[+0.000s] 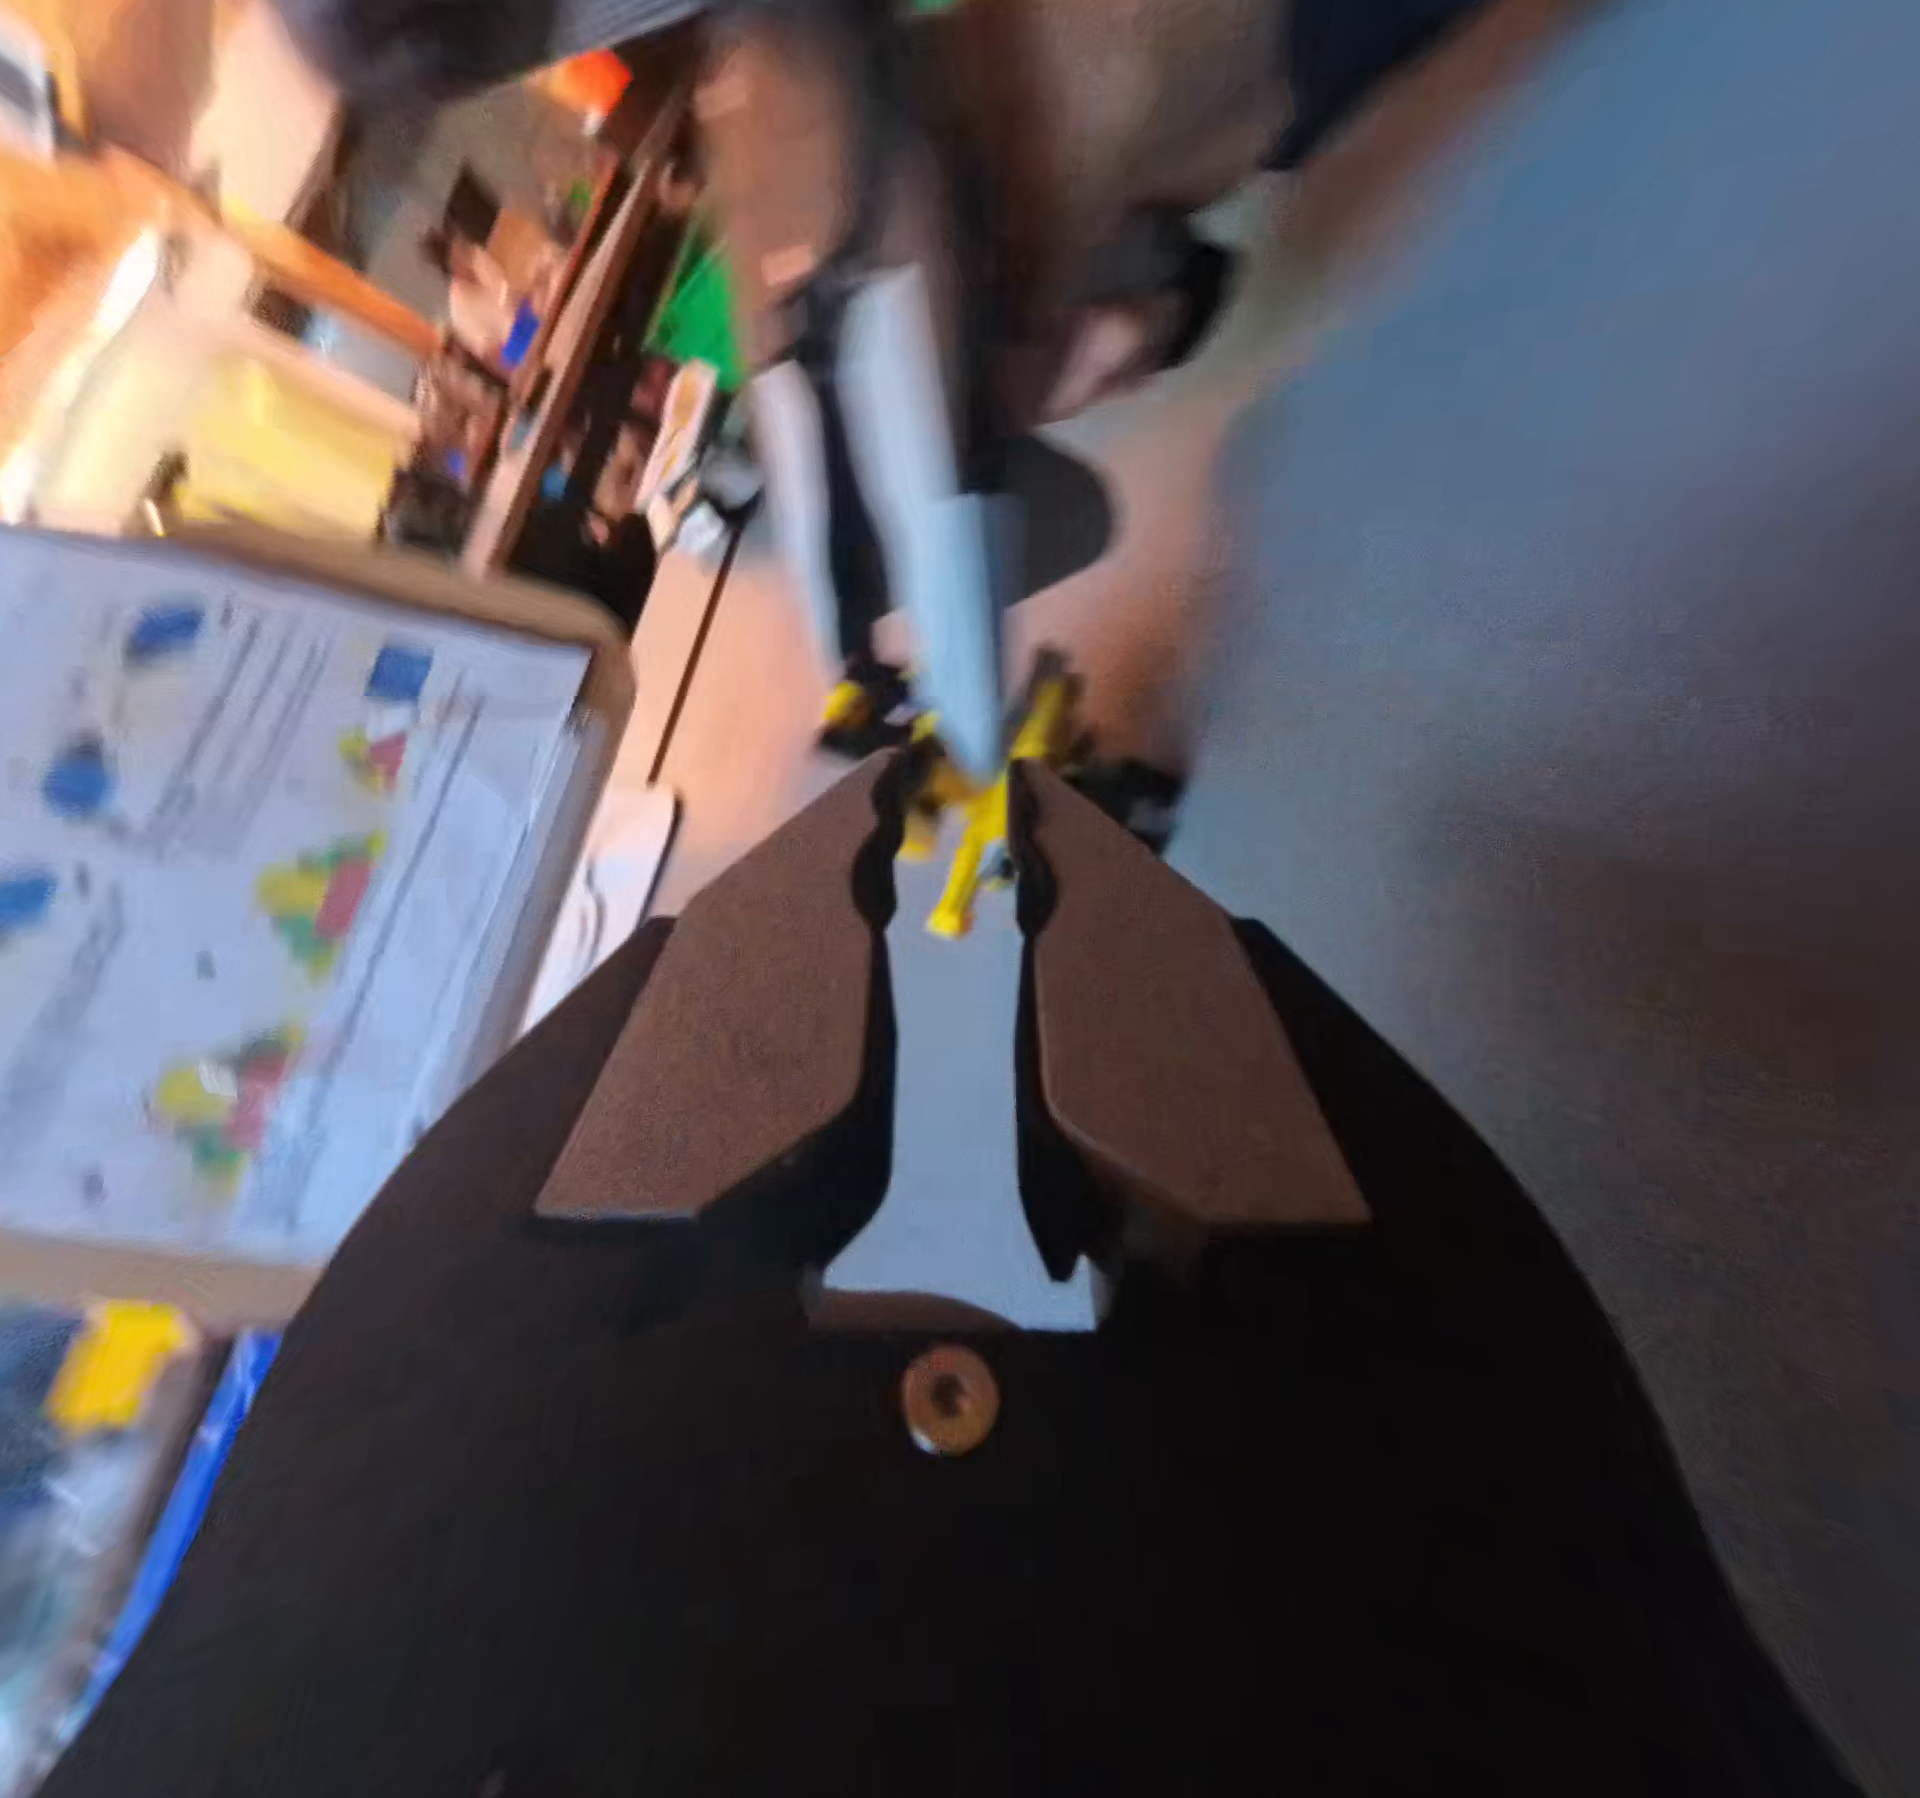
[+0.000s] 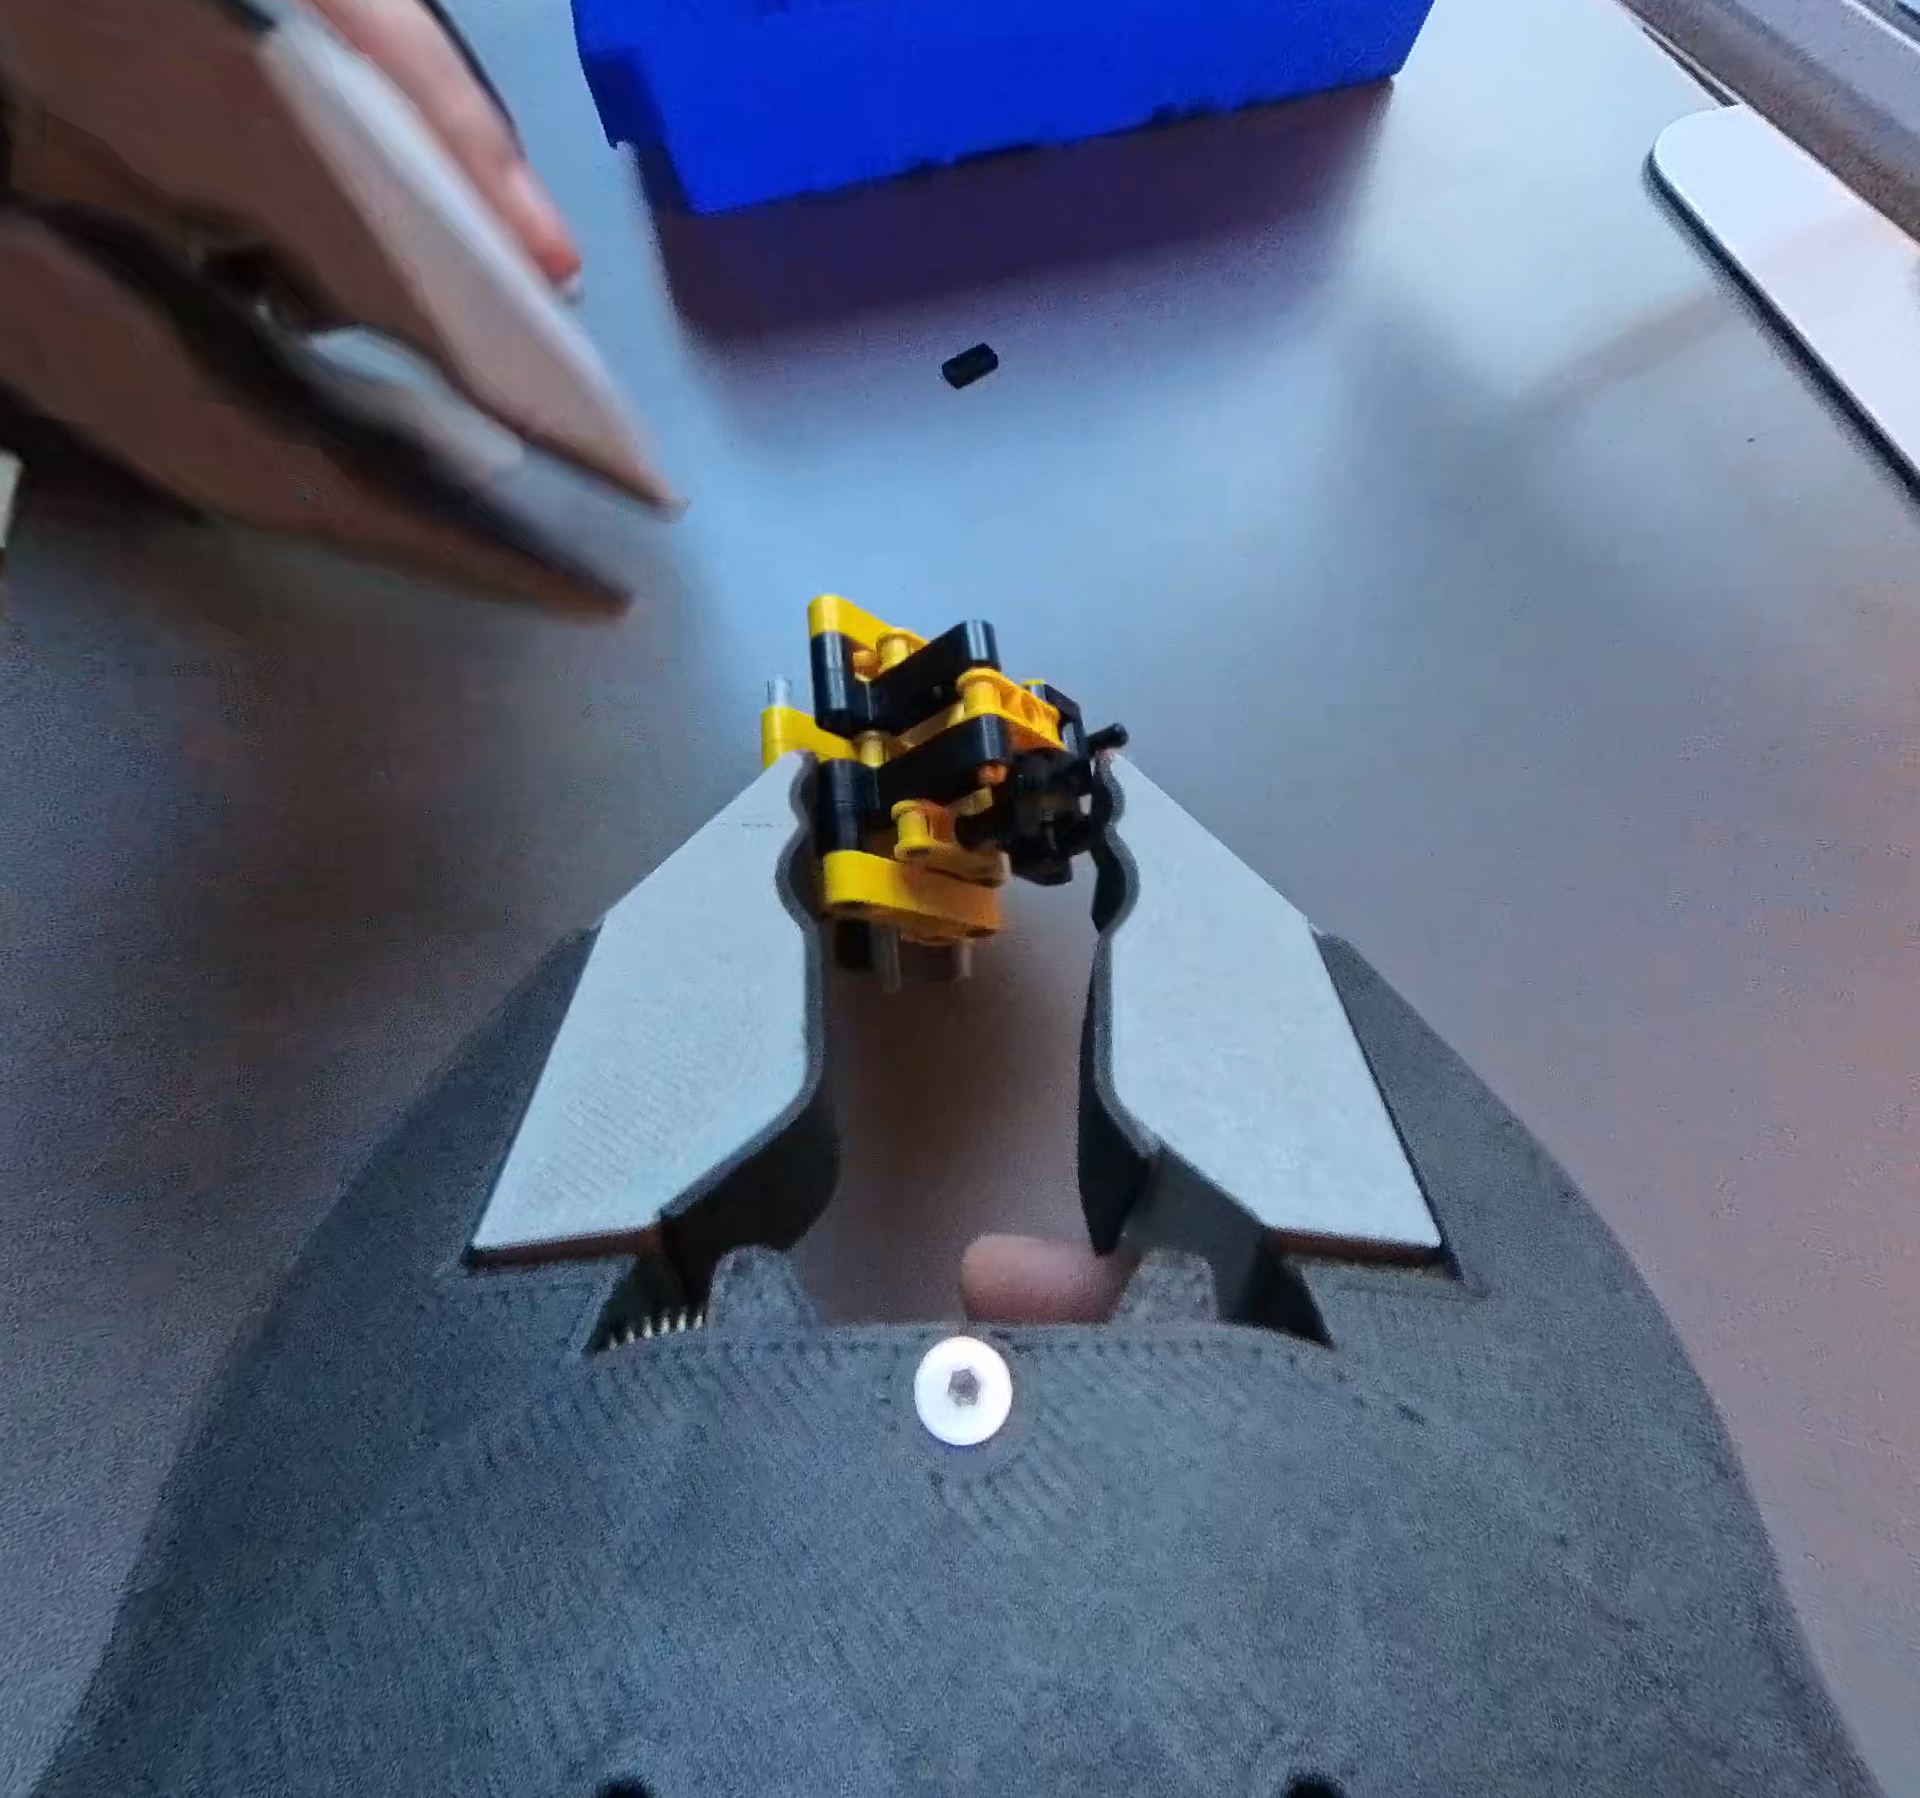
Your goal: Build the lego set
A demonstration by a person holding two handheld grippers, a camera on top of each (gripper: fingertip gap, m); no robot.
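I've got the yellow-and-black lego assembly [image 2: 920, 792] clamped between my right gripper [image 2: 951, 772] fingertips, lifted above the table [image 2: 1351, 605]. To seat the next piece I should keep it steady and level. Beyond the assembly lies a loose black pin [image 2: 968, 365], then the blue bin [image 2: 997, 13]. My left gripper [image 1: 951, 772], beside the assembly, is slightly parted and empty.

A dark, glossy desk [image 2: 1455, 605] is seen. On it are set a blue bin [image 2: 987, 34], a small black piece [image 2: 969, 365] just before it, and a pale flat base [image 2: 1797, 262] at the right edge.
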